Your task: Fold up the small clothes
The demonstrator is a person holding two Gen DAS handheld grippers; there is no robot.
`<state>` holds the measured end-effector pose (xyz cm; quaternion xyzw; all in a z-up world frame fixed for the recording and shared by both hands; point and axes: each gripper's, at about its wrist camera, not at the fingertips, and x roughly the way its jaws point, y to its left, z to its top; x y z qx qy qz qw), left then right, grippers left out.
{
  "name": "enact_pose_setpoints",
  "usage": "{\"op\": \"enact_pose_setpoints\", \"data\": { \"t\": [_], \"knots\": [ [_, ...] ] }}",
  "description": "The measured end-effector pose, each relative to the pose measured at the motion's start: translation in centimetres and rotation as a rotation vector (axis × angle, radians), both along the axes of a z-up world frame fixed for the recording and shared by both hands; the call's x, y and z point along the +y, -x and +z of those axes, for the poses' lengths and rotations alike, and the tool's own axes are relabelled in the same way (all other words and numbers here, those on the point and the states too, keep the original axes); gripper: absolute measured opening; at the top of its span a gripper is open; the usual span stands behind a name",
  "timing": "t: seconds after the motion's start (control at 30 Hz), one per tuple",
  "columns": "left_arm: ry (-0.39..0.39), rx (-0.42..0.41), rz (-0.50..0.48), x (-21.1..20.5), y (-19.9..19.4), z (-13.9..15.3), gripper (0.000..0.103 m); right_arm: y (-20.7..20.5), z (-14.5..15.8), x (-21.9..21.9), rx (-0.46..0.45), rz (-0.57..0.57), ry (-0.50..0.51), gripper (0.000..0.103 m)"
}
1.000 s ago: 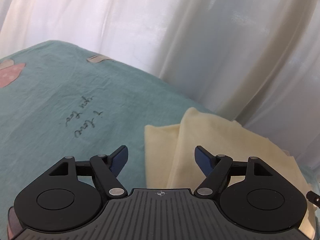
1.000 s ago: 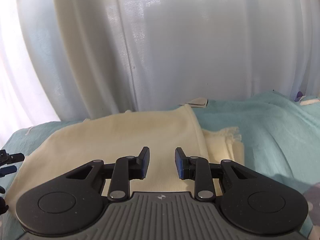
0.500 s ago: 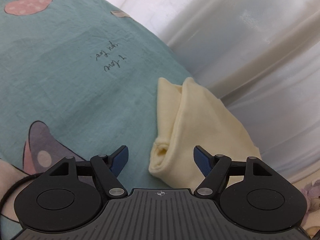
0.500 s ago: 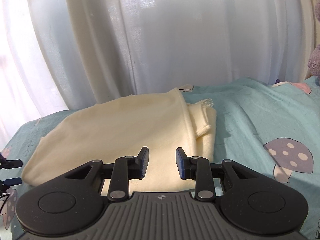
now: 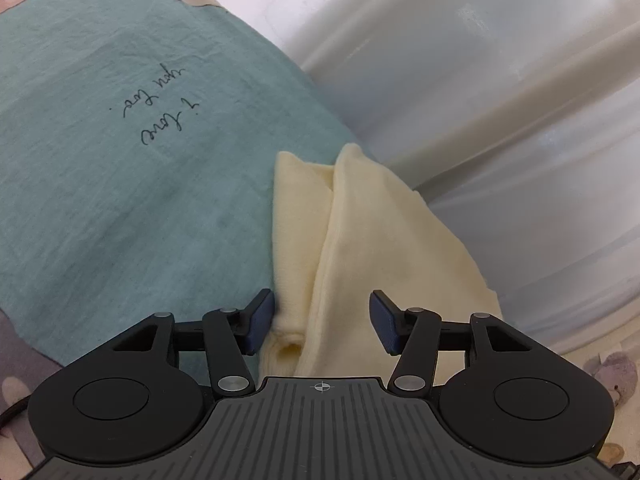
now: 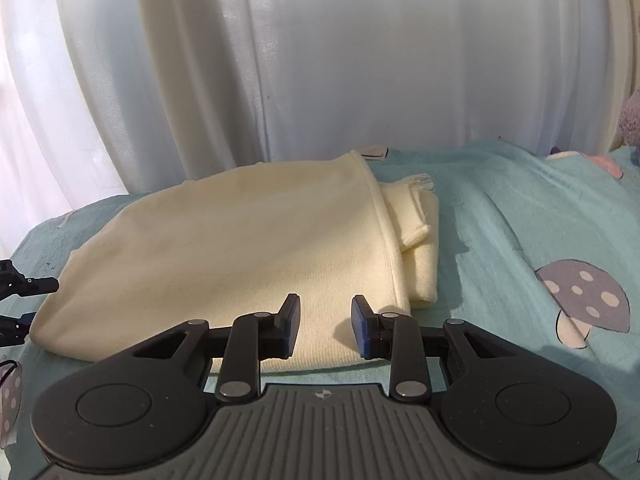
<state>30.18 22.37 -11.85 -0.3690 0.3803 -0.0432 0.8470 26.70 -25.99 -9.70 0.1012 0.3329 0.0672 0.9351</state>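
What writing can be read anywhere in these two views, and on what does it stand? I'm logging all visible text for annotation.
"i love you too" (last word hard to read): dark handwritten script printed on the teal bedsheet, upside down in the left wrist view.
No writing shows on the cream garment, the white curtain or either claw; only a small crosshair mark sits on each claw's grey body.

Plush toy (image 6: 632, 120) cut off at frame edge

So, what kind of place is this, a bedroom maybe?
Probably a bedroom: a teal bedsheet printed with mushrooms, white curtains close behind it, and a folded cream garment lying on the sheet.
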Motion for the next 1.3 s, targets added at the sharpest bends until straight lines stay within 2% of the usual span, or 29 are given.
{"op": "enact_pose_setpoints", "data": {
  "t": [0.23,0.37,0.4,0.47,0.53,0.63,0.7,0.77,0.9,0.97,1.03,1.13,1.3],
  "knots": [
    [0.069,-0.02,0.001,0.8,-2.4,-1.1,0.047,-0.9,0.5,3.1,-0.045,0.128,-0.057,0.028],
    [0.089,-0.005,-0.009,0.6,-3.3,-1.7,0.028,-2.5,0.3,7.3,-0.021,0.236,-0.117,0.028],
    [0.092,-0.008,-0.011,0.6,-3.2,-1.6,0.022,-2.7,0.3,8.6,-0.021,0.267,-0.118,0.025],
    [0.103,-0.023,-0.013,0.7,-3.0,-1.3,0.019,-3.0,0.3,11.2,-0.027,0.319,-0.1,0.018],
    [0.123,-0.046,-0.016,0.7,-2.7,-0.8,0.018,-3.3,0.1,13.5,-0.036,0.351,-0.071,0.012],
    [0.114,-0.058,-0.015,0.3,-2.7,-0.5,0.02,-3.9,-0.4,15.7,-0.043,0.343,-0.034,0.012],
    [0.087,-0.039,-0.009,-0.2,-3.0,-0.8,0.024,-4.5,-1.2,16.7,-0.005,0.35,-0.009,0.012],
    [0.092,-0.022,-0.017,-0.4,-3.3,-1.2,0.025,-4.2,-1.4,17.4,-0.012,0.366,0.03,0.012],
    [0.095,-0.022,-0.02,-0.3,-3.1,-1.1,0.023,-3.5,-0.5,16.7,-0.078,0.338,0.014,0.012],
    [0.083,-0.009,-0.018,-0.5,-3.3,-1.0,0.02,-4.1,-1.1,16.9,-0.039,0.35,0.038,0.013],
    [0.076,0.002,-0.018,-0.8,-3.3,-0.6,0.019,-4.4,-1.2,16.6,-0.019,0.379,0.019,0.013],
    [0.057,-0.006,-0.02,-1.7,-3.2,1.0,0.017,-4.0,-0.2,14.6,-0.011,0.347,-0.056,0.013],
    [0.002,-0.116,-0.119,-6.3,-3.4,6.0,0.017,-2.2,1.9,9.6,-0.084,0.261,-0.123,0.013]
  ]
}}
